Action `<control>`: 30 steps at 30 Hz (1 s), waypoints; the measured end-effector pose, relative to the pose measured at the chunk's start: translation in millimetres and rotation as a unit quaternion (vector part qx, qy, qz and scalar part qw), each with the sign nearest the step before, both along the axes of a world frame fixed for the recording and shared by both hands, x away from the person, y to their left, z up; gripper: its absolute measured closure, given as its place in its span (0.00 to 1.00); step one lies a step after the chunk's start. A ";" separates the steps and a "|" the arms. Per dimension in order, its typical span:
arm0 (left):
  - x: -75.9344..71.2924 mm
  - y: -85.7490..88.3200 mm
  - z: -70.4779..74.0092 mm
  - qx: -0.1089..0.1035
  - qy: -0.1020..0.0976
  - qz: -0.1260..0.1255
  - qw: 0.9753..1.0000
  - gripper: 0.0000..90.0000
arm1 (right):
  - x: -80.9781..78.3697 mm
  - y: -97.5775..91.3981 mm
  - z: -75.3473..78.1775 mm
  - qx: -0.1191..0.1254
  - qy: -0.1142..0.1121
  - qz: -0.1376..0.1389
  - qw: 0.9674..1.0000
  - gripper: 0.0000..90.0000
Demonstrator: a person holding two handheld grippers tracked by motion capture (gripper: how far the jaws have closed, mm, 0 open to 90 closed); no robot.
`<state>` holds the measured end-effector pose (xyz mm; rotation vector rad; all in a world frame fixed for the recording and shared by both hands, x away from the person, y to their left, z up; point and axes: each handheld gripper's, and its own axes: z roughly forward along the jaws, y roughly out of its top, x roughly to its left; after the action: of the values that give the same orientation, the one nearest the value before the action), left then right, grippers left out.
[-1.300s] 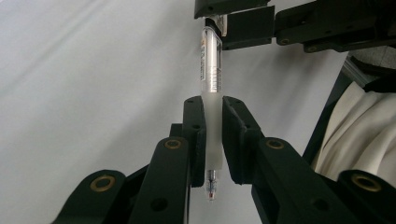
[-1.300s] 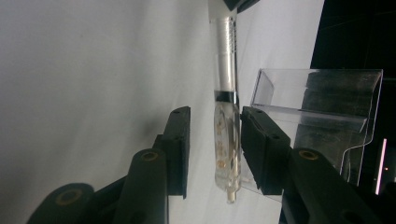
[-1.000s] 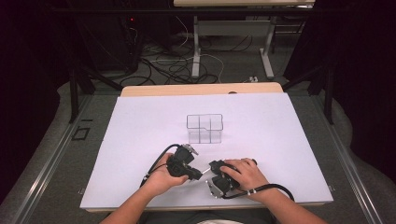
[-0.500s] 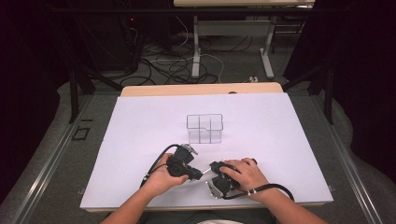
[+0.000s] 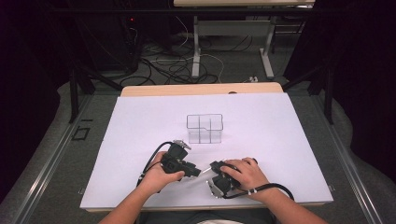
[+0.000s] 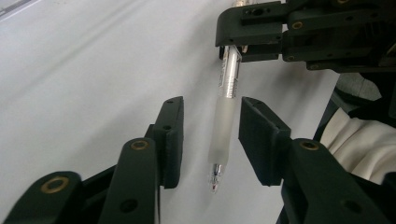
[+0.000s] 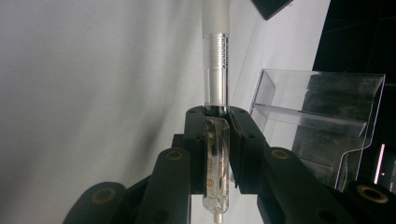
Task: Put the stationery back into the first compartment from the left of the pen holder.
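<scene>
A clear pen (image 6: pixel 226 126) with a frosted grip lies between my two grippers, low over the white table sheet (image 5: pixel 280 140). My right gripper (image 7: pixel 215 112) is shut on the pen's clear barrel (image 7: pixel 215 70), and its black jaws (image 6: pixel 261 23) hold the pen's upper end in the left gripper view. My left gripper (image 6: pixel 211 101) has just been opening. Its pads stand on either side of the frosted grip without pressing on it. In the high view both hands sit near the front edge, left gripper (image 5: pixel 194 170) facing right gripper (image 5: pixel 214 176).
A clear plastic organizer (image 5: pixel 204 128) with several compartments stands mid-table, just beyond the hands, and shows at the right of the right gripper view (image 7: pixel 322 116). A wooden table edge (image 5: pixel 201 89) lies behind the sheet. Cables trail from both grippers.
</scene>
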<state>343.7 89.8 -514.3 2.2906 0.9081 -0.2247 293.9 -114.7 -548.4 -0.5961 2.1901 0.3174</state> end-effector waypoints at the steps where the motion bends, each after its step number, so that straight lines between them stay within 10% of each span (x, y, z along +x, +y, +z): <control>1: 0.4 1.1 0.0 0.000 -0.002 0.002 1.000 0.66 | 0.0 -0.2 0.2 0.000 0.000 0.001 1.000 0.87; 12: 9.0 19.3 -4.5 0.001 -0.053 0.037 0.998 0.53 | 0.2 -2.3 2.2 0.009 -0.004 -0.003 1.000 0.87; 22: 19.9 38.3 -7.9 0.029 -0.125 0.076 0.989 0.43 | 2.7 -5.1 3.1 0.031 -0.007 -0.009 0.999 0.87; 30: 25.1 54.6 -8.7 0.015 -0.116 0.124 0.985 0.37 | 7.2 -6.4 10.6 0.069 0.014 -0.016 0.997 0.88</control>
<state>368.7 144.5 -522.9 2.1493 1.0655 0.1632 301.1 -121.1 -537.8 -0.4824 2.1823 0.4586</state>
